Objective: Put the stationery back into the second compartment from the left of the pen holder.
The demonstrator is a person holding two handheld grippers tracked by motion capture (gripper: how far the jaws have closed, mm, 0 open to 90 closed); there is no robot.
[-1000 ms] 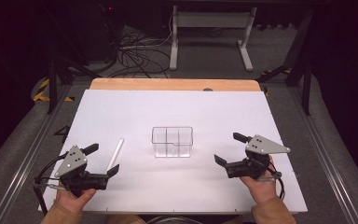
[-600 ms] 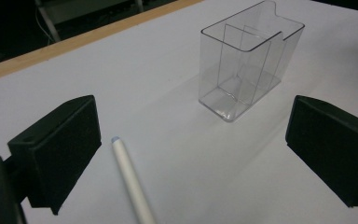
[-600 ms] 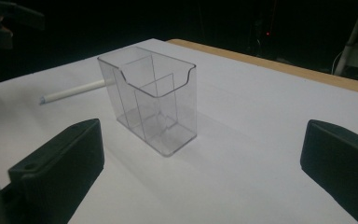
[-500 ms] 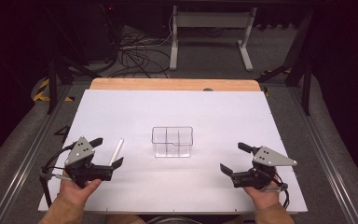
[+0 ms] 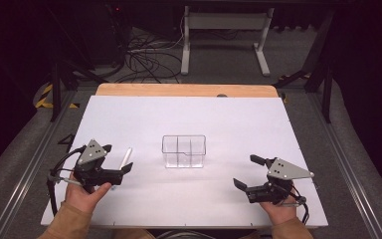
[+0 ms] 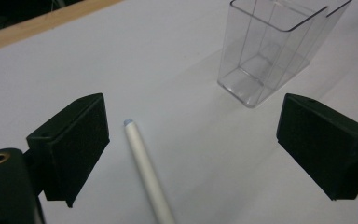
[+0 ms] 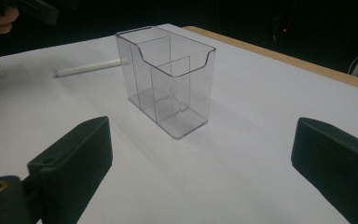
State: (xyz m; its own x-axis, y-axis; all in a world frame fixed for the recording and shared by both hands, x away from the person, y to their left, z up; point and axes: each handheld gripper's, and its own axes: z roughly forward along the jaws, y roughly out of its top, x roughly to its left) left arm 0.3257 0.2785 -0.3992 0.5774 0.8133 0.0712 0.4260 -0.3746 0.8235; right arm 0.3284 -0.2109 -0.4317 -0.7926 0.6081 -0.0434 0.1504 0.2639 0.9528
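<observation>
A white pen (image 5: 126,157) lies on the white table (image 5: 189,119), left of a clear plastic organizer (image 5: 184,151) with several compartments that stands upright in the middle. My left gripper (image 5: 118,159) is open at the pen's near end, and its jaws have just been closing a little. In the left gripper view the pen (image 6: 147,177) lies in the gap between the jaws, closer to the left one, touching neither pad; the organizer (image 6: 270,51) stands beyond. My right gripper (image 5: 246,172) is open and empty, its jaws also just closing slightly, aimed at the organizer (image 7: 168,79).
A wooden strip (image 5: 184,90) runs along the table's far edge. Beyond it are cables (image 5: 144,59) on the floor and a metal stand (image 5: 224,35). In the right gripper view the pen (image 7: 88,67) shows behind the organizer, with the other hand (image 7: 0,18) at the top left.
My left gripper has moved right and a little away from the person, up to the pen. My right gripper has sunk toward the table's near edge. The pen and organizer have stayed put.
</observation>
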